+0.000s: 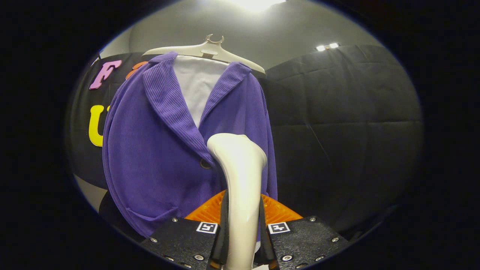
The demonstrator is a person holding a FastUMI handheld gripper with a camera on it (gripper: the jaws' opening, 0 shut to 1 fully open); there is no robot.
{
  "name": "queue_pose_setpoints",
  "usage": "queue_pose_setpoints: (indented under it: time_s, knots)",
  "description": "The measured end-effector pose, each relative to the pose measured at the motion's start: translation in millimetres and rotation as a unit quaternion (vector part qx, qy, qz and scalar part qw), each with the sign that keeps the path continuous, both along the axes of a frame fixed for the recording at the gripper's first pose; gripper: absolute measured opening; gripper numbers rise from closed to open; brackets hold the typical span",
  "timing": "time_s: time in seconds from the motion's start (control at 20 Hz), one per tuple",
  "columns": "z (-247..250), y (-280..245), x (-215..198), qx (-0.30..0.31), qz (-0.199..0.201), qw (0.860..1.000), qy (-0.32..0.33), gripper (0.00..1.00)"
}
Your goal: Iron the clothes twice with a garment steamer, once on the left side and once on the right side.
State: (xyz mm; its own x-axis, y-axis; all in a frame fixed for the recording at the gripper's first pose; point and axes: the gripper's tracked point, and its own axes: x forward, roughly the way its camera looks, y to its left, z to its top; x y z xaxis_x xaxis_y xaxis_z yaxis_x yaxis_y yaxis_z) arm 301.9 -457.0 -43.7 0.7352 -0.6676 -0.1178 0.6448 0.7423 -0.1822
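A purple ribbed jacket (161,150) hangs on a pale hanger (210,50) over a white inner shirt (197,86). My gripper (243,228) is shut on the white handle of the garment steamer (242,176), which rises between the fingers. The steamer's head sits against the jacket's front near the right side of the lapel, beside a dark button (205,164). The jacket's lower hem is hidden behind the fingers.
The black cloth wall (345,131) stands behind and to the right of the jacket. A grey wall and ceiling lights (328,46) show above it. A patch pocket (150,217) sits low on the jacket's left front.
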Motion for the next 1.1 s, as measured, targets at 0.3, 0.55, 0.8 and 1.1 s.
queue_pose_setpoints:
  time_s: [0.3,0.55,0.8,1.1]
  knots:
    - [-37.5,-0.9,-17.6,0.018,-0.011,1.0,0.017,0.34]
    - [-80.6,-0.2,-35.5,0.037,-0.016,0.999,0.034,0.34]
    - [-121.6,0.4,-48.4,0.051,-0.018,0.997,0.057,0.34]
    - [-168.4,-4.2,-61.7,0.067,-0.021,0.994,0.084,0.34]
